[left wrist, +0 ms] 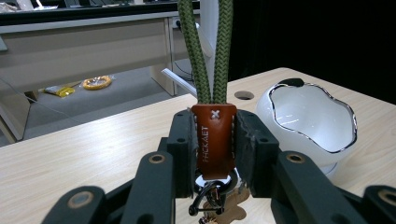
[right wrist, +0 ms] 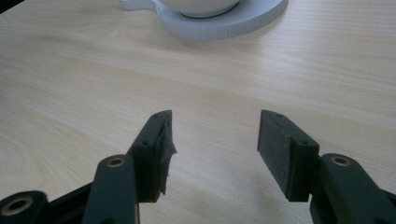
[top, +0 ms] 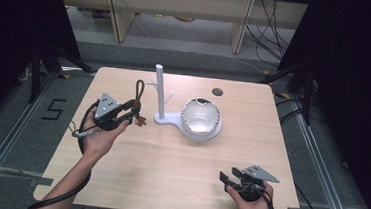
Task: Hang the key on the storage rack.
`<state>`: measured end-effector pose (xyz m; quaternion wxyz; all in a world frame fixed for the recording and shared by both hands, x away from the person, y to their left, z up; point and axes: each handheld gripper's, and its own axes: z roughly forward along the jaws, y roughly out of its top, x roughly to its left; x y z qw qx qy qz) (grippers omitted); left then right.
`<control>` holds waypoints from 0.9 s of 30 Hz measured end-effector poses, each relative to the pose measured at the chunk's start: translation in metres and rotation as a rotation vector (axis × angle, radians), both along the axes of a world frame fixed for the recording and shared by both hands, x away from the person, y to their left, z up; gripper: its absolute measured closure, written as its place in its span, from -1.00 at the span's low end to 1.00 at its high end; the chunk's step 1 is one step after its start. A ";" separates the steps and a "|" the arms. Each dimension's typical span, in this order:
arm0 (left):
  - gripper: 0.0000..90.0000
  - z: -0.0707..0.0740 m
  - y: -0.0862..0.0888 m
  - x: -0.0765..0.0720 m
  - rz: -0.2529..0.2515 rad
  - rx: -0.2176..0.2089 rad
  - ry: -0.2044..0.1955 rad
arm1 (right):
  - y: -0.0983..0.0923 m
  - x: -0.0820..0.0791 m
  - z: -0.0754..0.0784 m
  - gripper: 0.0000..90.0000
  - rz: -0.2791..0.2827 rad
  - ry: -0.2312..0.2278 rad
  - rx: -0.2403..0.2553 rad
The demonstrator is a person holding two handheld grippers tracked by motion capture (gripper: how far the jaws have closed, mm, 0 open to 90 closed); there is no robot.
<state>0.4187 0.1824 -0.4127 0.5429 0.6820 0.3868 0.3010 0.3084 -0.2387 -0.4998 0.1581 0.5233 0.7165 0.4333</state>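
My left gripper (top: pixel 134 111) is shut on the brown leather tab (left wrist: pixel 214 139) of a keychain, held above the table's left side. The keychain's green braided cord loop (top: pixel 139 90) stands upright above the jaws, and a metal ring with small brown charms (left wrist: pixel 219 205) hangs beneath. A white stand (top: pixel 160 90) with a post and short pegs rises just right of that gripper. On the stand's base sits a white bowl (top: pixel 200 116) with a silver rim. My right gripper (top: pixel 226 182) is open near the front right edge, nothing between its pads (right wrist: pixel 282 151).
The wooden table (top: pixel 168 173) has a round cable hole (top: pixel 217 92) at the back right. Beyond it stand desk legs, cables and a yellow roll (left wrist: pixel 97 82) on the floor. Dark curtains flank both sides.
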 end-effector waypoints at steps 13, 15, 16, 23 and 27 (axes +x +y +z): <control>0.52 -0.001 -0.003 0.009 0.001 0.008 0.015 | 0.000 0.001 -0.001 0.02 -0.002 -0.011 0.009; 0.52 -0.002 -0.003 0.011 0.000 0.014 0.018 | -0.003 0.002 0.000 0.02 0.015 -0.030 -0.036; 0.52 -0.002 -0.003 0.011 -0.001 0.011 0.019 | -0.003 0.002 0.000 0.02 0.015 -0.030 -0.036; 0.52 -0.004 -0.006 0.017 -0.004 0.025 0.032 | -0.003 0.002 -0.001 0.02 0.014 -0.029 -0.035; 0.52 -0.003 -0.008 0.019 -0.005 0.027 0.034 | -0.003 0.002 -0.001 0.02 0.013 -0.034 -0.026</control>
